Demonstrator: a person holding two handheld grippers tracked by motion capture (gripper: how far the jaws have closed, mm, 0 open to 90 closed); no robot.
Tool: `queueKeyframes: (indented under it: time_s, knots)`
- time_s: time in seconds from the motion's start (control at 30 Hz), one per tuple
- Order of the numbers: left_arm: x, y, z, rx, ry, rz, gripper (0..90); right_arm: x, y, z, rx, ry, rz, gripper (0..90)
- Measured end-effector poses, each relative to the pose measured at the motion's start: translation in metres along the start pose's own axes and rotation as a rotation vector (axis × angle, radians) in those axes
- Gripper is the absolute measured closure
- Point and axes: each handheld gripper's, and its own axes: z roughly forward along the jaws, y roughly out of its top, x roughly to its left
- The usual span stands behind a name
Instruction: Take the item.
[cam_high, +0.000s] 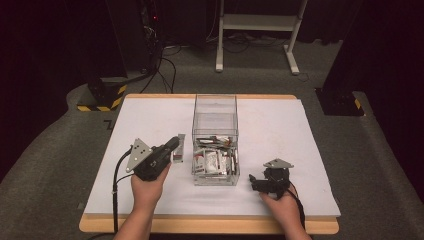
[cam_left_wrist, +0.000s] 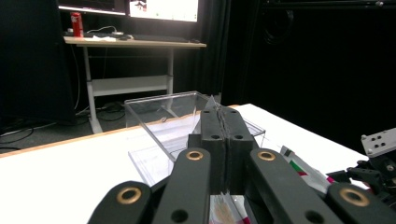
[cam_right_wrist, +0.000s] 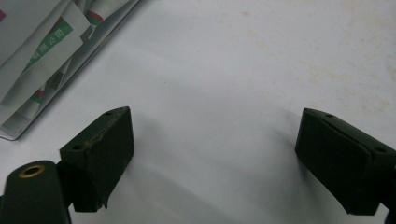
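Note:
A clear plastic box (cam_high: 215, 117) stands mid-table with several white sachets (cam_high: 215, 160) heaped in its near end. To its left, my left gripper (cam_high: 174, 143) is shut on a small white sachet (cam_high: 178, 151) that hangs just above the table. In the left gripper view the jaws (cam_left_wrist: 223, 122) are pressed together on this thin sachet (cam_left_wrist: 212, 103), with the box (cam_left_wrist: 159, 123) beyond. My right gripper (cam_high: 253, 179) rests low on the table right of the box, pointing left. Its jaws (cam_right_wrist: 210, 158) stand wide open over bare white surface, with the sachets (cam_right_wrist: 42, 51) at upper left.
The white table top (cam_high: 280, 135) ends in a wooden rim. A white desk frame (cam_high: 257, 25) and cables lie on the floor behind. A yellow-black striped base (cam_high: 102, 100) sits at the far left corner. The right gripper (cam_left_wrist: 378, 158) appears in the left gripper view.

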Motion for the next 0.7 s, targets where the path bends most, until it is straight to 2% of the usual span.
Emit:
queueKeyframes:
  time_s: [0.7]
  knots:
    - [0.016,-0.017,-0.006,0.04,0.045,0.015,89.1,0.0,0.0,0.0,0.0,0.0,0.0,11.4]
